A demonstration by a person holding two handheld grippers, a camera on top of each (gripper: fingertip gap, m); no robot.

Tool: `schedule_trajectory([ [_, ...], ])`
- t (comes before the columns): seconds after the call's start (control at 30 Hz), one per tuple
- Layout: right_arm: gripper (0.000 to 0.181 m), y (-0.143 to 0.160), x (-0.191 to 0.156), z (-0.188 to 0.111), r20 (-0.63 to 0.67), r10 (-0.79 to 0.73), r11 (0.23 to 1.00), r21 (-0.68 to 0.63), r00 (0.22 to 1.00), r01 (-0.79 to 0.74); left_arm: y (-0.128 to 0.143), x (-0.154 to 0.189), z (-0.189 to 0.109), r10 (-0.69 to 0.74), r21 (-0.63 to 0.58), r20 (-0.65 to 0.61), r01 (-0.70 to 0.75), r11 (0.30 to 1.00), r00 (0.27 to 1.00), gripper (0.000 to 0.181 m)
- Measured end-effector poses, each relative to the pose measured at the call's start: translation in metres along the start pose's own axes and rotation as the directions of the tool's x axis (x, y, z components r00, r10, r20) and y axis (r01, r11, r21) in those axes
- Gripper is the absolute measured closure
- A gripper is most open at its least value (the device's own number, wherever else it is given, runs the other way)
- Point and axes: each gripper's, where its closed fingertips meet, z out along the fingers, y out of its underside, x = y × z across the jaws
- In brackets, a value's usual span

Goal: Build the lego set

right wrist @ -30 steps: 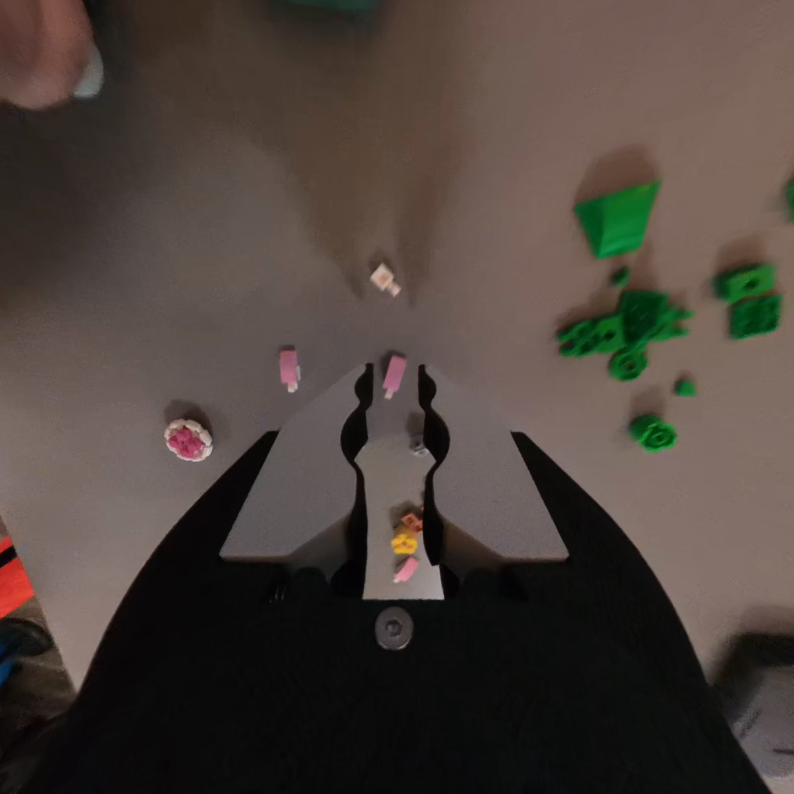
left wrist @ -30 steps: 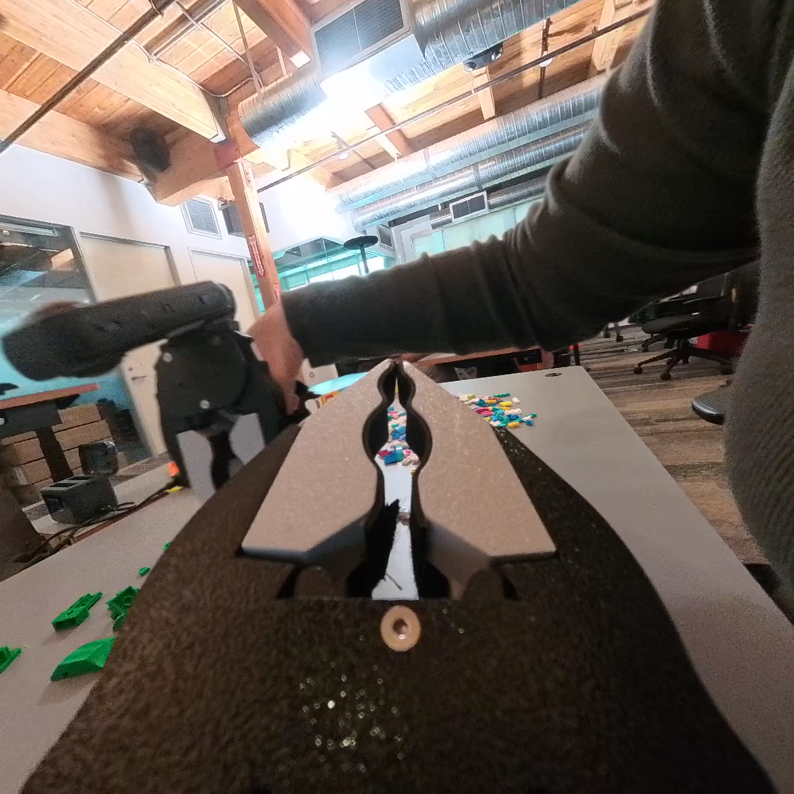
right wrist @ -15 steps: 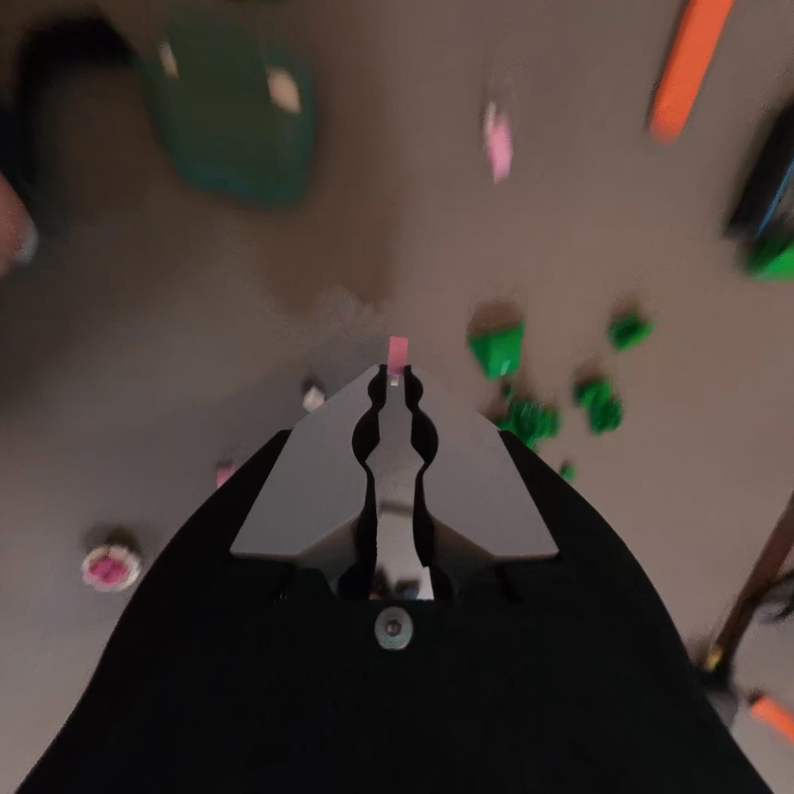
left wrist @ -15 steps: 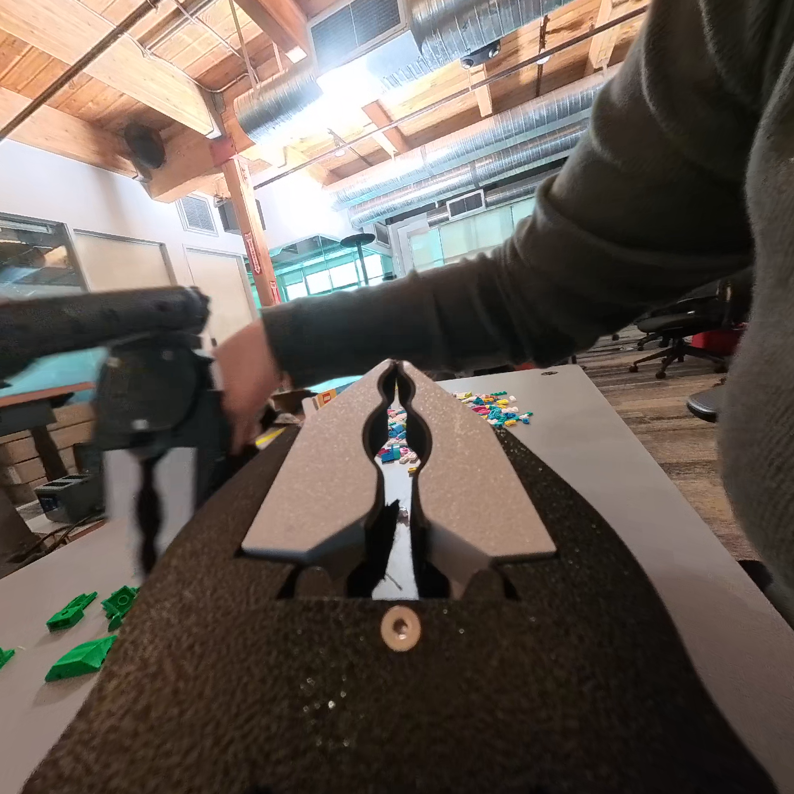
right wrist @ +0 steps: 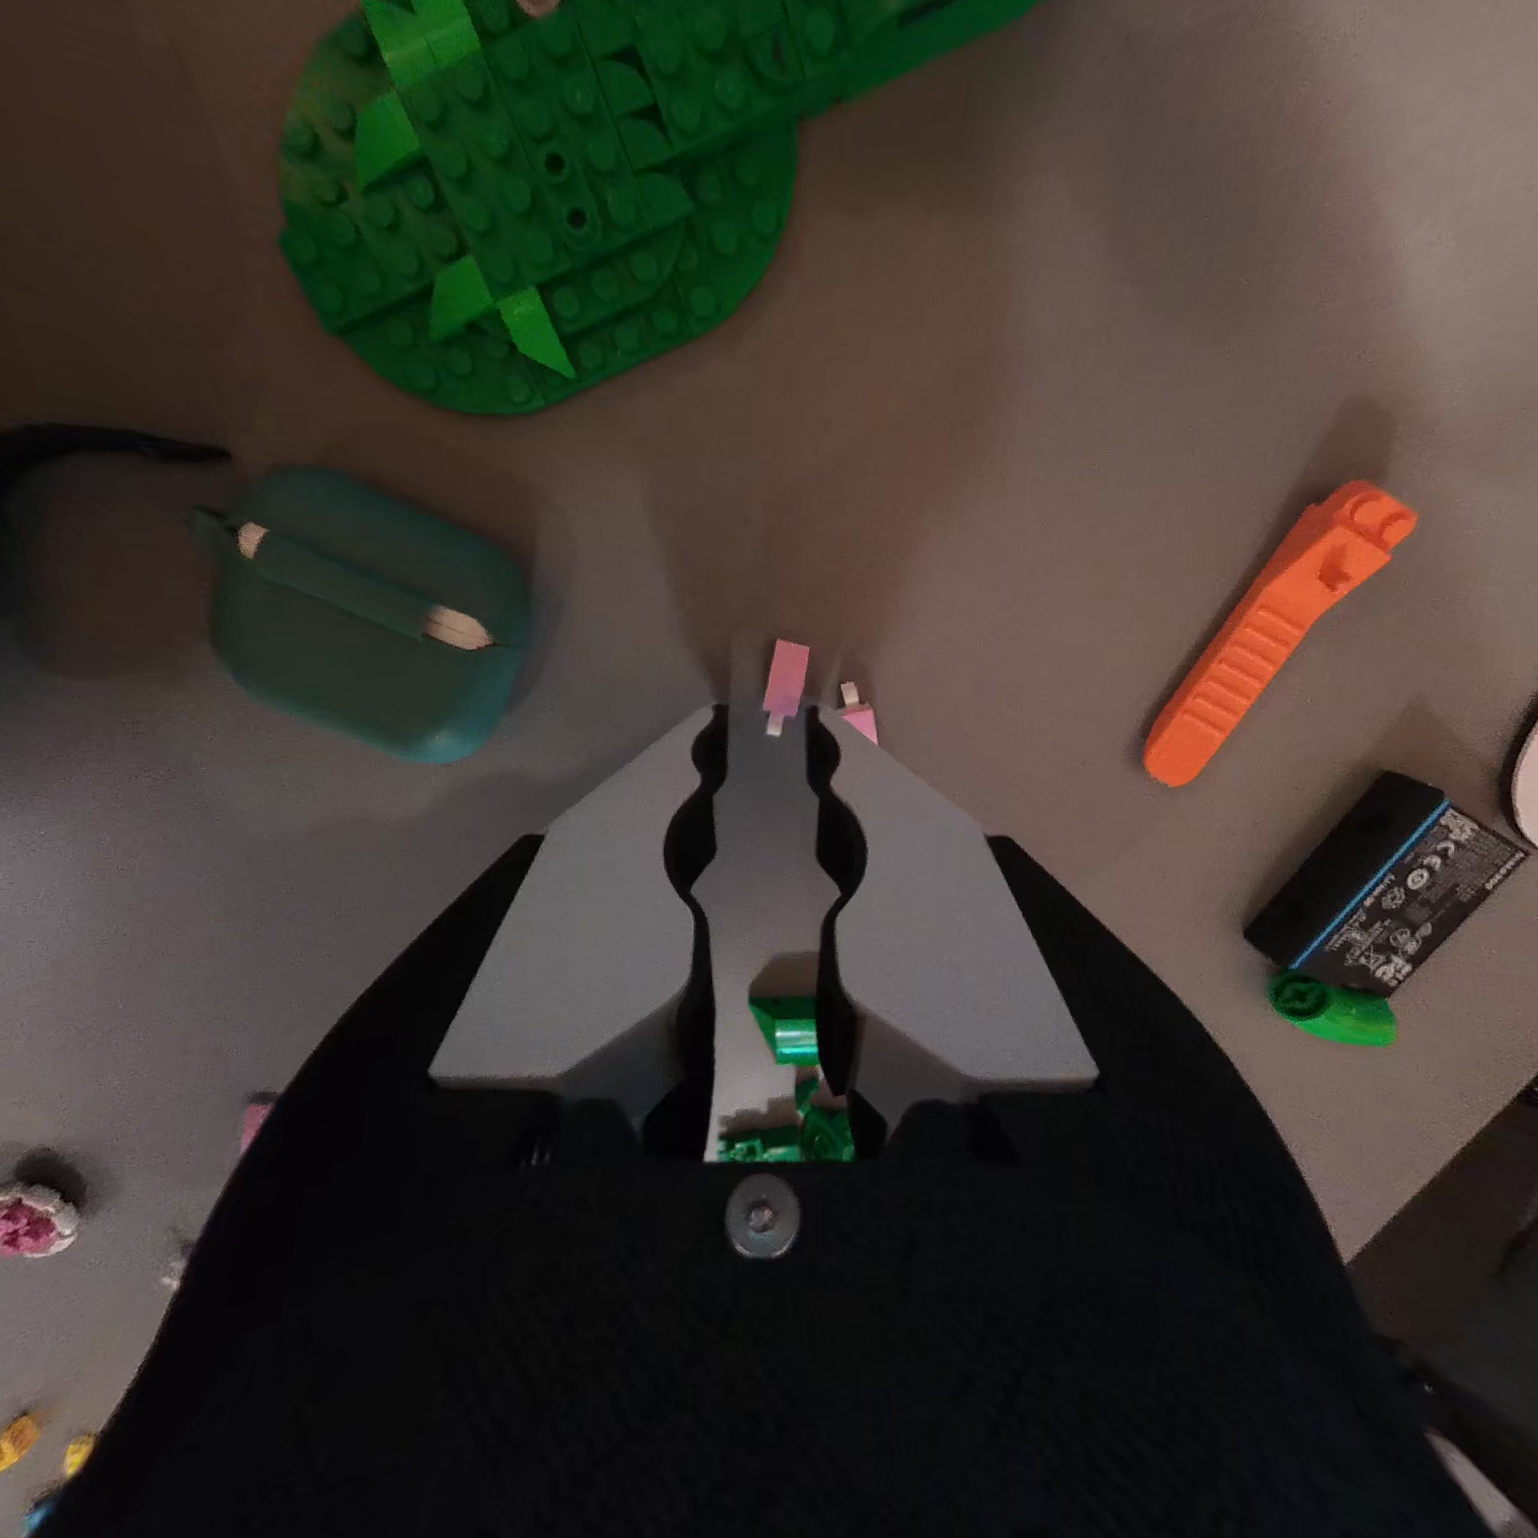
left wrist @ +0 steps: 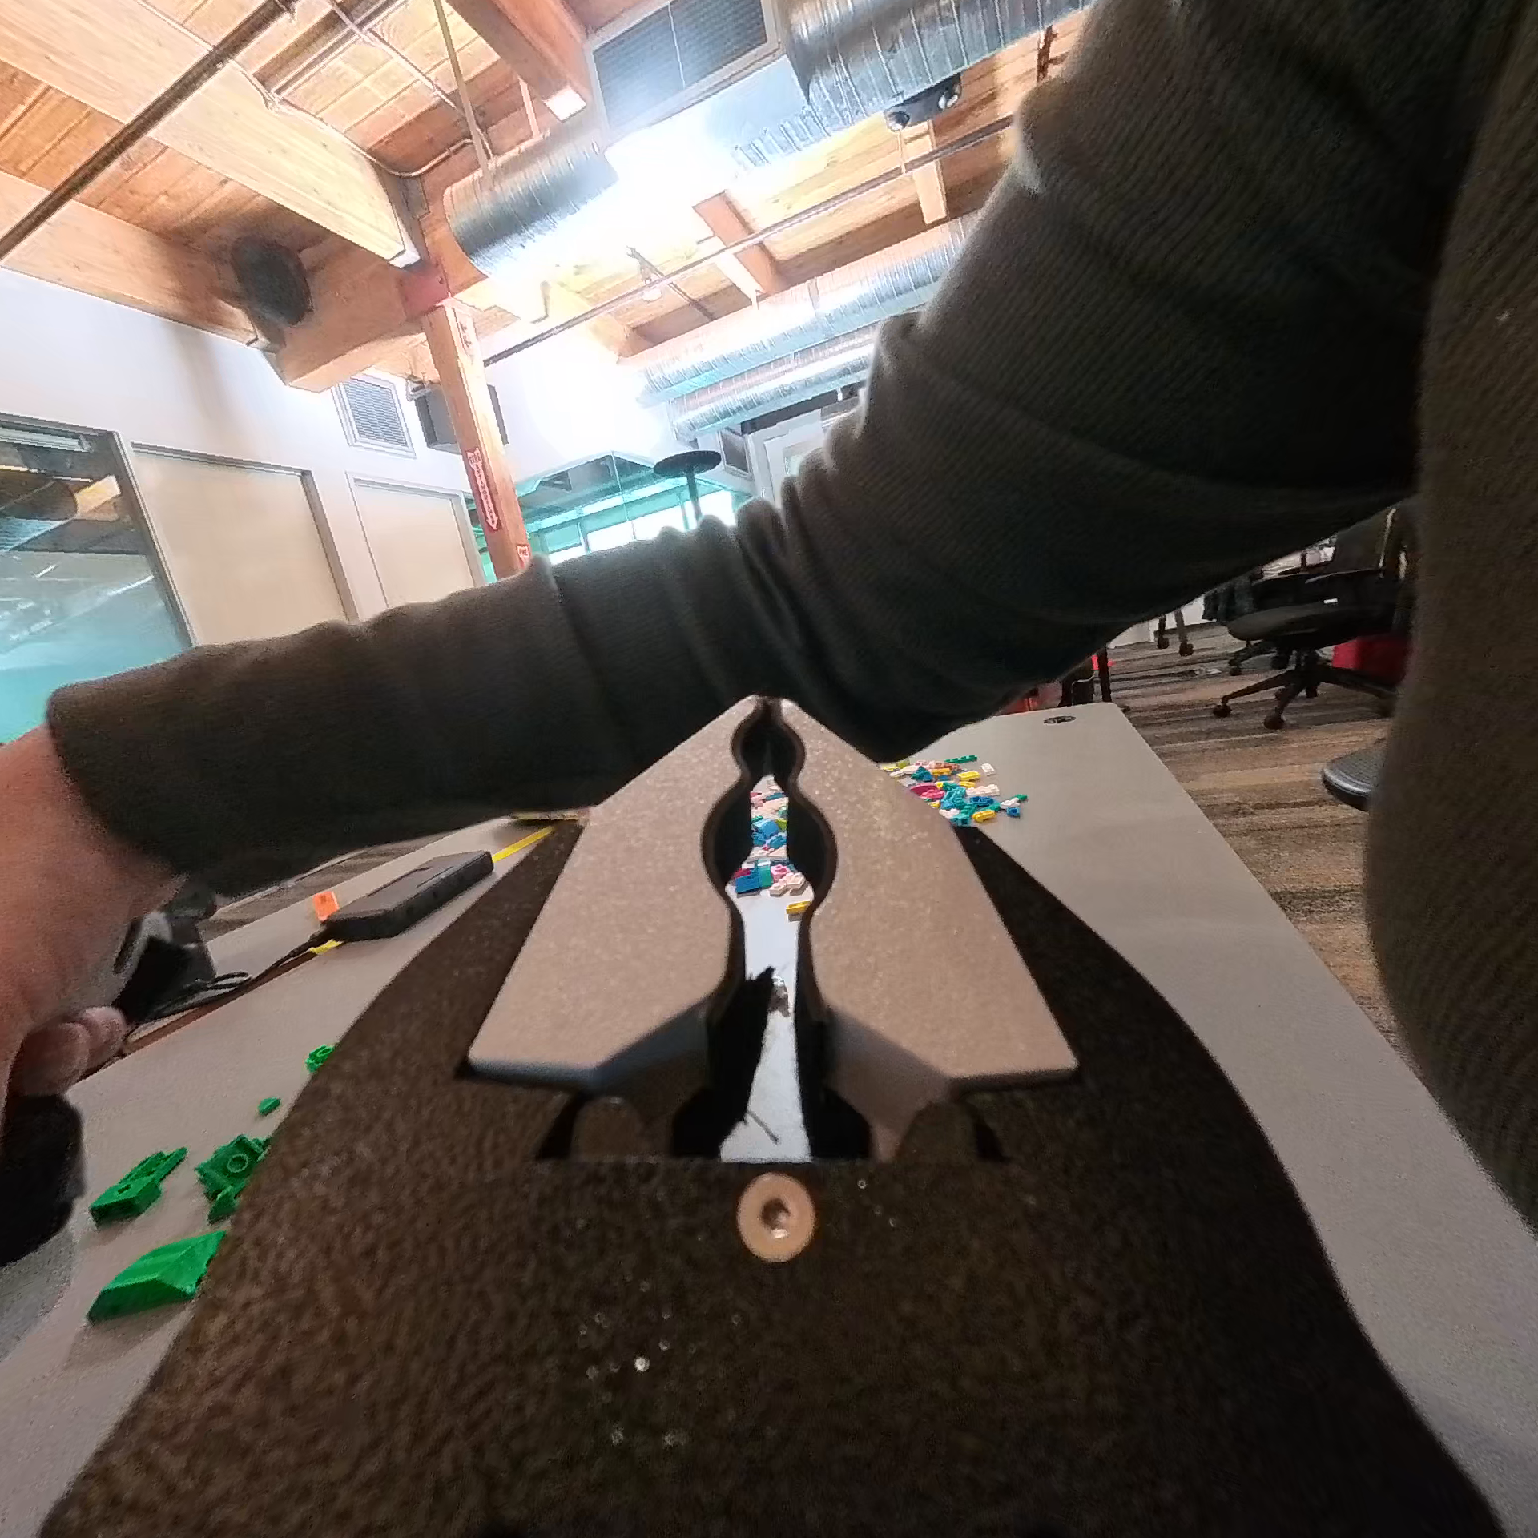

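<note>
In the right wrist view my right gripper points down at the grey table, jaws a little apart. A small pink piece lies between its tips, and neither finger visibly presses on it. A second pink piece lies beside the right finger. A large green leaf-shaped lego build lies beyond the tips. In the left wrist view my left gripper is shut and empty, low over the table. A dark sleeve crosses in front of it.
A teal case, an orange brick separator, a black battery and a green piece lie around the right gripper. Loose green pieces, a black device and a colourful brick pile show in the left wrist view.
My right gripper closed on the pink piece, carried it across the table to beside the green build, and its jaws have since parted. The left gripper stayed put.
</note>
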Motion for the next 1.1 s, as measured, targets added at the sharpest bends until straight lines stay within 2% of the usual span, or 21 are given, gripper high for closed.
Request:
schedule_trajectory([
  [0.13, 0.157, 0.012, -0.012, -0.035, -0.078, 0.055, 0.996, 0.071, 0.995, -0.049, 0.0, -0.001, 0.0, 0.0, 0.0, 0.006, 0.0, 1.0, 1.0, 0.181],
  [0.2, 0.158, 0.037, -0.026, -0.056, -0.099, 0.127, 0.989, 0.083, 0.987, -0.119, 0.0, -0.001, 0.0, 0.0, 0.0, 0.004, 0.0, 1.0, 1.0, 0.181],
  [0.27, 0.161, 0.076, -0.048, -0.065, -0.076, 0.209, 0.978, 0.027, 0.975, -0.208, 0.001, 0.0, 0.001, -0.001, -0.001, 0.001, 0.001, 1.0, 1.0, 0.181],
  [0.33, 0.162, 0.113, -0.072, -0.064, -0.046, 0.271, 0.961, -0.037, 0.961, -0.273, 0.001, 0.0, 0.002, -0.003, -0.004, -0.001, 0.003, 1.0, 1.0, 0.181],
  [0.47, 0.16, 0.159, -0.115, -0.055, 0.009, 0.344, 0.934, -0.109, 0.939, -0.341, 0.002, 0.0, 0.002, -0.008, -0.004, -0.002, 0.008, 1.0, 1.0, 0.181],
  [0.67, 0.163, 0.179, -0.136, -0.053, -0.048, 0.343, 0.932, -0.104, 0.938, -0.347, 0.002, 0.0, 0.001, -0.016, -0.006, -0.003, 0.016, 1.0, 1.0, 0.181],
  [0.73, 0.172, 0.184, -0.137, -0.049, -0.066, 0.329, 0.934, -0.125, 0.942, -0.335, 0.002, 0.0, 0.001, -0.019, -0.005, -0.002, 0.019, 1.0, 1.0, 0.181],
  [0.83, 0.174, 0.181, -0.141, -0.049, -0.048, 0.3, 0.941, -0.146, 0.953, -0.304, 0.002, 0.0, 0.001, -0.018, -0.006, -0.003, 0.018, 1.0, 1.0, 0.181],
  [0.9, 0.174, 0.169, -0.127, -0.058, -0.088, 0.276, 0.95, -0.128, 0.957, -0.286, 0.002, 0.001, 0.002, -0.017, -0.007, -0.004, 0.017, 1.0, 1.0, 0.181],
  [1.0, 0.175, 0.11, -0.084, -0.068, -0.15, 0.208, 0.978, 0.057, 0.967, -0.202, 0.003, 0.002, 0.003, -0.017, -0.009, -0.011, 0.017, 1.0, 1.0, 0.181],
  [1.1, 0.175, 0.054, -0.049, -0.052, -0.193, 0.078, 0.994, 0.093, 0.978, -0.06, 0.003, 0.002, 0.002, -0.014, -0.008, -0.008, 0.014, 1.0, 1.0, 0.181],
])
